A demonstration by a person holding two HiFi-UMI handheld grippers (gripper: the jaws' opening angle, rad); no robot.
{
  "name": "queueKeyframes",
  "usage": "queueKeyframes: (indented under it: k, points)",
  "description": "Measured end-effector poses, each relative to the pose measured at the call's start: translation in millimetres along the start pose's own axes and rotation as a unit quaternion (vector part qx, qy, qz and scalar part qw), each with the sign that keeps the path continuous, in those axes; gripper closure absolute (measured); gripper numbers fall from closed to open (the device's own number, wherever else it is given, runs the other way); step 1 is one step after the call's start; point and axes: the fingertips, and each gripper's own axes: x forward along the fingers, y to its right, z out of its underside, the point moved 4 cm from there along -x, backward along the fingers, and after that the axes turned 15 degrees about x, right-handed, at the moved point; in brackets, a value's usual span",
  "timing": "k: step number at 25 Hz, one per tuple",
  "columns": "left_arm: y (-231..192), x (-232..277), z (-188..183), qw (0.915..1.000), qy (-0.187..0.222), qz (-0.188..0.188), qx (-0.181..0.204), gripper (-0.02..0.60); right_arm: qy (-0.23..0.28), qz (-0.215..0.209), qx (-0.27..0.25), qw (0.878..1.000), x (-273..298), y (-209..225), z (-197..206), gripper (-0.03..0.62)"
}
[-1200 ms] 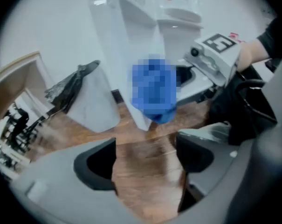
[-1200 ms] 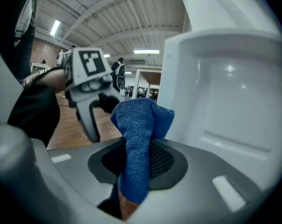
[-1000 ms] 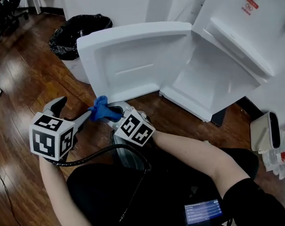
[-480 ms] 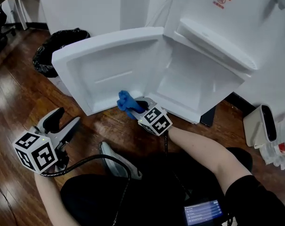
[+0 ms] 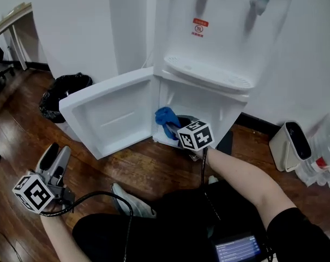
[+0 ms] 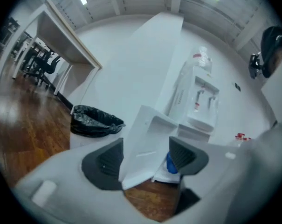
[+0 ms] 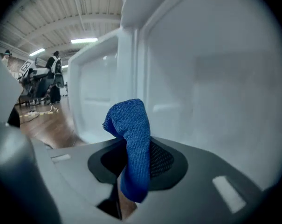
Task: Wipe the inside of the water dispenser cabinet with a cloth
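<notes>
The white water dispenser [image 5: 208, 42] stands with its lower cabinet [image 5: 200, 111] open and the door [image 5: 107, 116] swung out to the left. My right gripper [image 5: 174, 125] reaches into the cabinet mouth, shut on a blue cloth [image 5: 166, 116]. In the right gripper view the cloth [image 7: 134, 143] sticks up between the jaws, close to the cabinet's white inner wall [image 7: 215, 78]. My left gripper [image 5: 54, 158] hangs low at the left over the floor, away from the cabinet. Its jaws have just been closing but stand open with nothing between them [image 6: 145, 160].
A black bin bag [image 5: 64, 91] sits left of the door. A beige appliance [image 5: 289, 143] and water bottles [image 5: 323, 157] stand at the right wall. A shoe [image 5: 129, 201] and a cable lie on the wood floor. A desk [image 5: 12, 15] is far left.
The right gripper has carried the cloth from in front of the door up into the cabinet opening. The left gripper has dropped back to the lower left with narrower jaws. The view has tilted up.
</notes>
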Motion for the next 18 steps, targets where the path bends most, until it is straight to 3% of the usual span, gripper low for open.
queueKeyframes:
  k: [2,4,8,11,13,15,18]
  points:
    - [32.5,5.0,-14.5,0.9981,0.008,0.053,0.029,0.273,0.056,-0.002,0.010,0.998,-20.1,-4.8,-44.0,0.487]
    - [73.8,10.4,-25.8,0.9909,0.014,0.119,0.062,0.273,0.097,-0.009,0.002,0.995,-37.5,-17.7,-80.3,0.487]
    - [155.4,21.3,-33.9,0.9630,0.013,0.237,0.127,0.272,0.157,-0.029,0.019,0.987,-62.1,-39.1,-128.1,0.487]
    - [199.2,34.2,-34.5,0.9433,0.004,0.288,0.165,0.272,0.153,-0.044,0.034,0.987,-66.8,-45.5,-127.5,0.487]
    - [214.1,49.4,-35.9,0.9360,-0.007,0.303,0.179,0.272,0.148,-0.087,0.045,0.984,-75.8,-55.2,-119.4,0.487]
    - [219.1,70.5,-33.8,0.9313,-0.025,0.316,0.180,0.272,0.147,-0.158,0.055,0.975,-97.2,-71.1,-112.9,0.487]
    - [214.8,109.3,-24.4,0.9326,-0.046,0.326,0.148,0.267,0.141,-0.257,0.049,0.955,-137.6,-93.6,-104.7,0.487]
